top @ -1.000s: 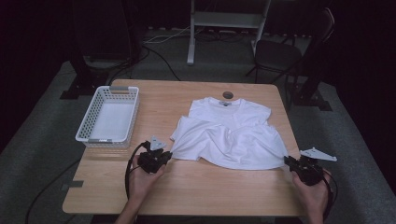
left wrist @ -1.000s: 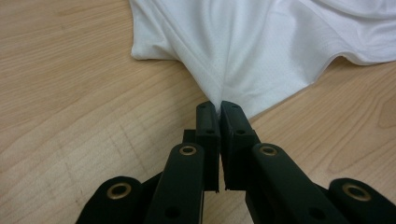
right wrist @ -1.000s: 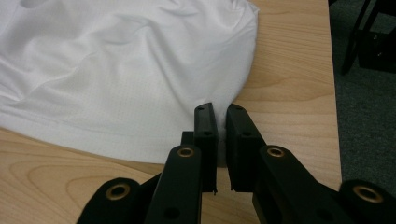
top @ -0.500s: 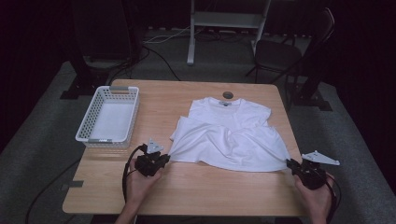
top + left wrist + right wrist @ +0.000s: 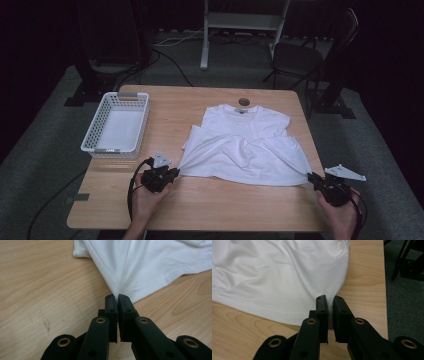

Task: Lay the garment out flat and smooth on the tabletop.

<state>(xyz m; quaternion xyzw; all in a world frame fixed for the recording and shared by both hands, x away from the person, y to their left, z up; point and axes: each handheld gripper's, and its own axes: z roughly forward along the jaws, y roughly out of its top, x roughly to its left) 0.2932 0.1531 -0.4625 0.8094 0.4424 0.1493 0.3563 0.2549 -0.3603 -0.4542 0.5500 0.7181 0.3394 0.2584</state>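
A white T-shirt [image 5: 245, 147] lies rumpled on the wooden table [image 5: 225, 210], collar at the far side and hem toward me. My left gripper [image 5: 172, 172] is shut on the hem's left corner. In the left gripper view the cloth [image 5: 150, 262] runs taut into the closed jaws of that gripper [image 5: 117, 298]. My right gripper [image 5: 312, 177] is shut on the hem's right corner near the table's right edge. In the right gripper view the shirt [image 5: 274, 277] is pinched between that gripper's [image 5: 330, 300] jaws. A hand holds each gripper.
A white slatted basket [image 5: 117, 125] stands empty at the table's left. A small dark round fitting [image 5: 243, 101] sits just beyond the collar. Behind the table are a chair [image 5: 300, 55] and a white stand [image 5: 245, 20]. Bare wood lies along the near edge.
Both grippers have edged slightly toward the near edge with the hem corners, and the hem lies a little straighter. Both grips are unchanged.
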